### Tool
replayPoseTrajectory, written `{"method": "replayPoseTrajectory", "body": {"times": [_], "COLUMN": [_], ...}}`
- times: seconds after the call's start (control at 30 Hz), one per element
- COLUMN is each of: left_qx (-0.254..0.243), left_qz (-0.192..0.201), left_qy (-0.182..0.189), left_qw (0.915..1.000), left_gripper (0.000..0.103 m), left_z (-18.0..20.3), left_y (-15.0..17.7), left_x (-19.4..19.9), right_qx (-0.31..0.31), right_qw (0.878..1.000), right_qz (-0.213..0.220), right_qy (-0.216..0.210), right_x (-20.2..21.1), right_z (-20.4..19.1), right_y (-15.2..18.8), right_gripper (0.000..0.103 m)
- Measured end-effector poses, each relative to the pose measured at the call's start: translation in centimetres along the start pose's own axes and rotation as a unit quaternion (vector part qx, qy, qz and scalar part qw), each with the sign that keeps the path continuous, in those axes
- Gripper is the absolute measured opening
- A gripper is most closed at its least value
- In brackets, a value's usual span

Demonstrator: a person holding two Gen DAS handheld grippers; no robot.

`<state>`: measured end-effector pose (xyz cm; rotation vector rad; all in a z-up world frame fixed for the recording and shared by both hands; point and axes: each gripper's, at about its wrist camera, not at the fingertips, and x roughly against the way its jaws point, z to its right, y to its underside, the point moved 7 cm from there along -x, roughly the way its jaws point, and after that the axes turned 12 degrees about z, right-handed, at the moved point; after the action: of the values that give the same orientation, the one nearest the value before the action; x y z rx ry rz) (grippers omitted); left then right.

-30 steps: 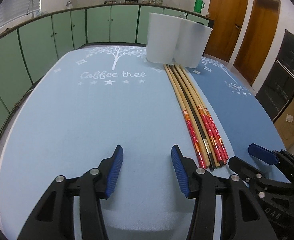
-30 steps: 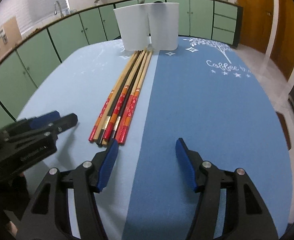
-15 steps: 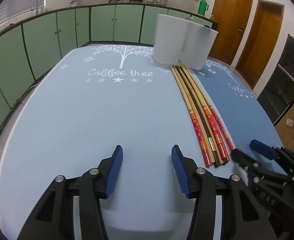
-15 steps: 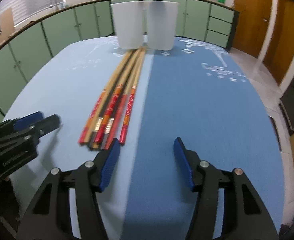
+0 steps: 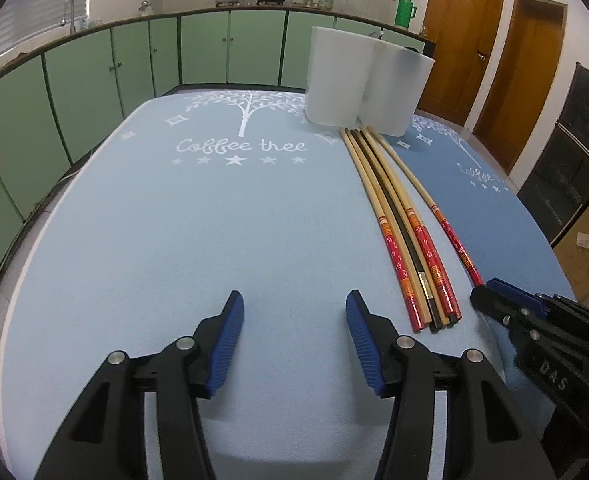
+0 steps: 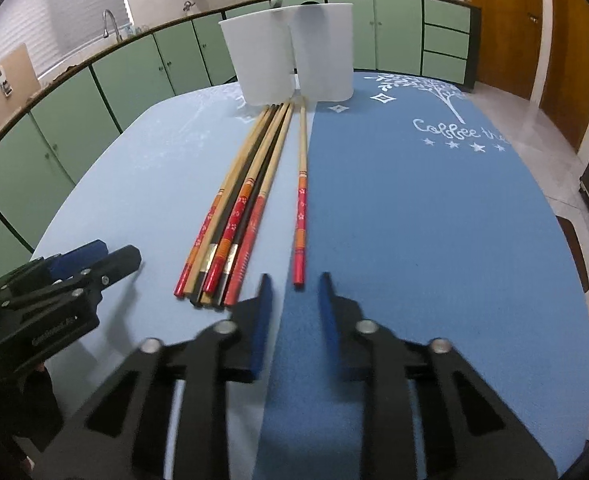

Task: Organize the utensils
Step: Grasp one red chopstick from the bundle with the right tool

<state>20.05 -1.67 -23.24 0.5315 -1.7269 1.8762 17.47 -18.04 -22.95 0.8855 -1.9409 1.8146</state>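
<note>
Several chopsticks (image 5: 410, 248) (image 6: 234, 216) with red ends lie bundled on the table, tips toward two white cups (image 5: 334, 80) (image 6: 260, 60). One chopstick (image 6: 301, 200) (image 5: 450, 232) lies apart to the right of the bundle. My right gripper (image 6: 293, 280) (image 5: 490, 292) is closing around its red end, which sits just between the fingertips; a gap still shows on both sides. My left gripper (image 5: 294, 300) (image 6: 106, 256) hovers left of the bundle. Its jaws are opening a little, with nothing between them.
A light blue mat (image 5: 174, 240) and a darker blue mat (image 6: 414, 220) cover the table, meeting along the chopsticks. Green cabinets ring the room behind. The table edge curves close on the left and right.
One chopstick now lies apart to the right of the bundle. The right gripper's jaws have narrowed sharply around its red end. The left gripper has stayed put.
</note>
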Motion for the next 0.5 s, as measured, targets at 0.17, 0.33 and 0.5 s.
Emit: {"method": "replayPoseTrajectory", "body": {"times": [0.17, 0.33, 0.5], "left_qx": [-0.008, -0.017, -0.027], "left_qz": [-0.002, -0.008, -0.007], "left_qy": [0.007, 0.019, 0.038], "left_qw": [0.9999, 0.9996, 0.9989], "left_gripper": [0.055, 0.056, 0.057], "left_z": [0.6, 1.7, 3.4], "left_y": [0.1, 0.2, 0.8], "left_x": [0.1, 0.4, 0.9], "right_qx": [-0.003, -0.012, -0.027], "right_qw": [1.000, 1.000, 0.999], "right_qz": [0.001, 0.005, 0.007], "right_qy": [-0.008, 0.013, 0.025], "right_x": [0.1, 0.7, 1.0], "right_z": [0.3, 2.1, 3.6], "right_y": [0.1, 0.1, 0.2], "right_gripper": [0.005, 0.005, 0.005]}}
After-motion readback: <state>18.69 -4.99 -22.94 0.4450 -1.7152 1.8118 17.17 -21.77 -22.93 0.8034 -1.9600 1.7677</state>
